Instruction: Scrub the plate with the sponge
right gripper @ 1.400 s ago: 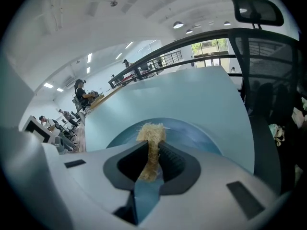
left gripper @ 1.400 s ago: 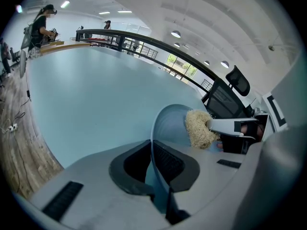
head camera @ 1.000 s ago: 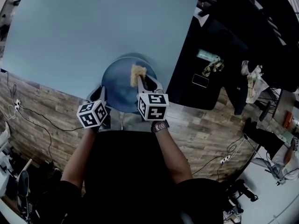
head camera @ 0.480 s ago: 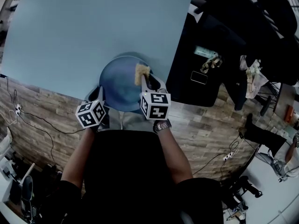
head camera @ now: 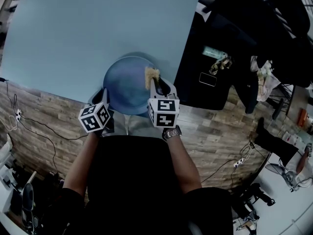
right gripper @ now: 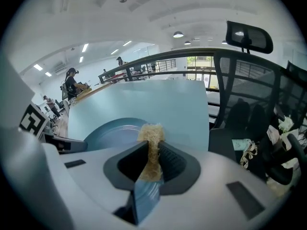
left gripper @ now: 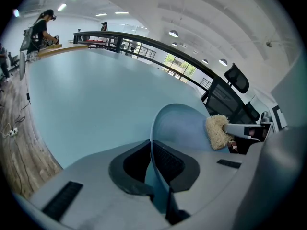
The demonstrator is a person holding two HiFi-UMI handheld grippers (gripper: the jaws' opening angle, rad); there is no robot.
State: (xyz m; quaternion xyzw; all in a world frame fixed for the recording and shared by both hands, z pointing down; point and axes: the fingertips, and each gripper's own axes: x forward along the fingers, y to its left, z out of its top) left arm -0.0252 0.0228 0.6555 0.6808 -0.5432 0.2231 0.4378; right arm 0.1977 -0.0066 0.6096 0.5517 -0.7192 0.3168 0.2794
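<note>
A blue plate (head camera: 124,82) lies at the near edge of the pale blue table (head camera: 73,33). My left gripper (head camera: 104,98) is shut on the plate's near-left rim; in the left gripper view the rim (left gripper: 160,143) runs between the jaws. My right gripper (head camera: 155,84) is shut on a tan, fibrous sponge (head camera: 151,75), which rests on the right part of the plate. The right gripper view shows the sponge (right gripper: 151,143) pinched between the jaws with the plate (right gripper: 112,132) just beyond. From the left gripper view the sponge (left gripper: 218,131) sits against the plate's right edge.
A black office chair (head camera: 215,67) with a dark garment stands right of the table. Cables (head camera: 29,121) and a power strip (head camera: 236,166) lie on the wood-look floor. People (left gripper: 42,28) work at a far bench.
The right gripper and sponge have slid a little to the right across the plate. The left gripper keeps its hold on the rim.
</note>
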